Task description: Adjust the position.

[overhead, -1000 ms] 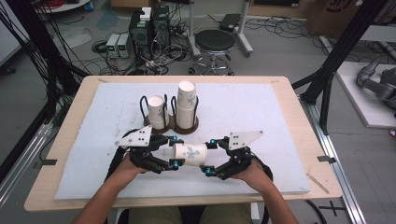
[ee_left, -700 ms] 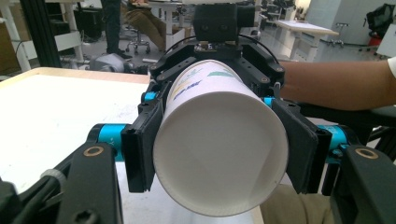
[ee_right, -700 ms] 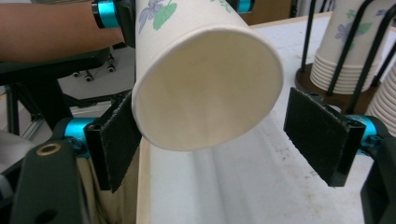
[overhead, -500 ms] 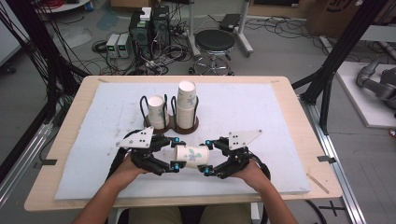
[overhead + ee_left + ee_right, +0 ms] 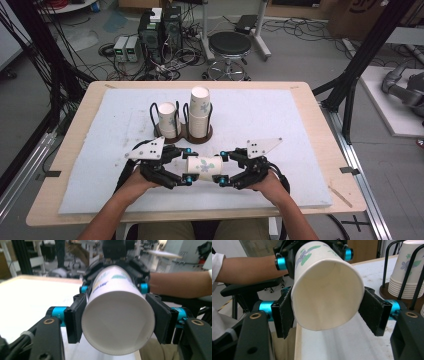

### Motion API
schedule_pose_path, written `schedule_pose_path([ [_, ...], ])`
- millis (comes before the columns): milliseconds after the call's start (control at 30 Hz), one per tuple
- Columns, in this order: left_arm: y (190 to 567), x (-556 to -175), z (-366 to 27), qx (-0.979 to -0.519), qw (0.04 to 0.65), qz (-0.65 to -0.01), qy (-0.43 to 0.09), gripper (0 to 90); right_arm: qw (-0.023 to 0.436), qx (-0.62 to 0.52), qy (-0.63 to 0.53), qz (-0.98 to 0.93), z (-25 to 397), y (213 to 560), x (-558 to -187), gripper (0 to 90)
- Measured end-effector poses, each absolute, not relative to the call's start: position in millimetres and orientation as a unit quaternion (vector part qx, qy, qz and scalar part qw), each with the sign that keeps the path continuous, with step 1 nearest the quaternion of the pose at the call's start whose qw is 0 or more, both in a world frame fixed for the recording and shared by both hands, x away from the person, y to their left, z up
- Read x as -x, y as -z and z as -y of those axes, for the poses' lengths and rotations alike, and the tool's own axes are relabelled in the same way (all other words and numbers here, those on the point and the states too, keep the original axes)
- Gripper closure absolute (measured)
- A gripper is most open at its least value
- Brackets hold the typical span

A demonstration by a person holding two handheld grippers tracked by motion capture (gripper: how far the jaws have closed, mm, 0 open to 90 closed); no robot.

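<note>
Your left gripper (image 5: 186, 165) and right gripper (image 5: 223, 168) are each clamping an end of the paper cup (image 5: 204, 167) sideways above the tabletop (image 5: 280, 125), so squeezing or pulling harder is risking crushing it.

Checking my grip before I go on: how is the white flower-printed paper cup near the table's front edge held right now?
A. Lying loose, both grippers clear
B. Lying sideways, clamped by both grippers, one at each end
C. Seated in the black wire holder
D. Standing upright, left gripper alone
B: the white flower-printed paper cup lies sideways between the left gripper and the right gripper, and each gripper view shows jaws pressed on its sides.
</note>
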State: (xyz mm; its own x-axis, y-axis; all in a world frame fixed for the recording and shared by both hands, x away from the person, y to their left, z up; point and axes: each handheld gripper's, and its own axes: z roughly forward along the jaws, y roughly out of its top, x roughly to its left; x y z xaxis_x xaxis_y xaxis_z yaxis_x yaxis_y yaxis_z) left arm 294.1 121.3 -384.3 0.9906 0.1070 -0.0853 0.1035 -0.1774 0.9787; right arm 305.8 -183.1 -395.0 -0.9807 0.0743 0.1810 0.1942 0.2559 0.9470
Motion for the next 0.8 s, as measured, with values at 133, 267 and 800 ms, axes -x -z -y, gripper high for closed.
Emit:
schedule_pose_path([
  [133,384,-291,-118,-0.792,0.603,-0.09,-0.01,14.8,0.056,0.085,0.591,0.8,185,393,-306,33.4],
  [267,380,-290,-119,-0.807,0.583,-0.092,-0.019,14.5,0.043,0.09,0.571,0.815,188,387,-307,33.3],
  [800,369,-295,-115,-0.85,0.517,-0.091,-0.042,15.0,-0.014,0.069,0.432,0.899,178,355,-312,33.2],
])
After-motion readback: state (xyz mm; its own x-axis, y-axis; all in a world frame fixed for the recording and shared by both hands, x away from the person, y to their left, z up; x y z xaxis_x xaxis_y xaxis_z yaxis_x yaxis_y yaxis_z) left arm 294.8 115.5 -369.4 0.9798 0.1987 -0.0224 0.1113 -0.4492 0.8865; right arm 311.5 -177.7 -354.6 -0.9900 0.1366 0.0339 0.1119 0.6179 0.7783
